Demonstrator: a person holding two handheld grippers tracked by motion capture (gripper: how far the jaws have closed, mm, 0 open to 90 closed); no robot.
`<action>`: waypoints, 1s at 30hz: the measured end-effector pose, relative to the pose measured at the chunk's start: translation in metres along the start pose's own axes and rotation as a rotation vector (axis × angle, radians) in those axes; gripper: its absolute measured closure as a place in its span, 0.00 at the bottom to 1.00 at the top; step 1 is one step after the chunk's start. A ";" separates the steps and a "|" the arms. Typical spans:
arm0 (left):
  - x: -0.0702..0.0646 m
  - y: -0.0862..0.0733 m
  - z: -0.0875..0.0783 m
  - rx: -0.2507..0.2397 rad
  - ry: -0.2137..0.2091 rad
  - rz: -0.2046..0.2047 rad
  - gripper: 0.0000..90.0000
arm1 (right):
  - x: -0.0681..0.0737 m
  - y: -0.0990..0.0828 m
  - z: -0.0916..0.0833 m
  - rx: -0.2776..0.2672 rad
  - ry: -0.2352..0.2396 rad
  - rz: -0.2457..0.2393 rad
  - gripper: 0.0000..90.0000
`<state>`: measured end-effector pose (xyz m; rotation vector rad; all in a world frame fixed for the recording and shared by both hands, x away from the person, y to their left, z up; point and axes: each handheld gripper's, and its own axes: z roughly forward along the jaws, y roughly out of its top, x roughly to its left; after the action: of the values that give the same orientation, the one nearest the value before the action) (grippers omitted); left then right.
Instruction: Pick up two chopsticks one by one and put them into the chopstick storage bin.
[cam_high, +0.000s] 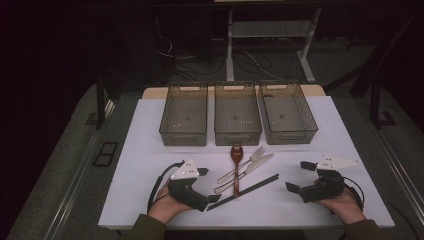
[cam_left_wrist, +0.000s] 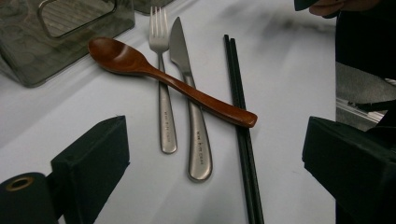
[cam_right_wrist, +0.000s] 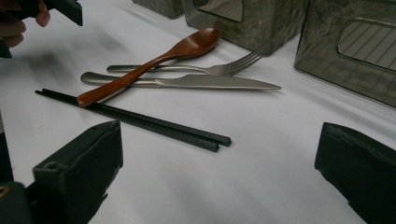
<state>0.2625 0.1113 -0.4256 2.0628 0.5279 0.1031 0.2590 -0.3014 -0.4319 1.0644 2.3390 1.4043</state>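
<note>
Going left to right, the left gripper (cam_high: 212, 185) sits spread wide with nothing in it at about 8 o'clock from the cutlery pile, lined up on the handle ends. The wooden spoon (cam_high: 236, 167) lies across the fork (cam_high: 245, 161), knife (cam_high: 247, 171) and chopsticks (cam_high: 243, 191), so it probably has to go first. The right gripper (cam_high: 300, 176) waits at 4 o'clock, also spread and empty, and three baskets (cam_high: 238, 114) sit at 12 with nothing blocking them.

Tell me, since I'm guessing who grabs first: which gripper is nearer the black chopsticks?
Left. The left gripper sits right at the chopsticks near end; the right gripper hangs farther off beyond their far tip.
</note>
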 end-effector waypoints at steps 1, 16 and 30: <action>0.000 0.000 0.000 0.000 0.000 0.000 0.09 | 0.000 0.000 0.000 -0.001 0.001 0.003 0.01; -0.012 0.002 0.012 -0.005 -0.017 0.018 0.44 | 0.000 0.000 0.001 0.003 0.000 0.003 0.01; -0.016 -0.001 0.025 0.079 -0.054 0.013 0.77 | 0.000 0.000 0.001 0.006 0.003 0.007 0.01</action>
<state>0.2548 0.0848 -0.4371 2.1398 0.4920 0.0350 0.2591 -0.3004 -0.4327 1.0741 2.3449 1.4039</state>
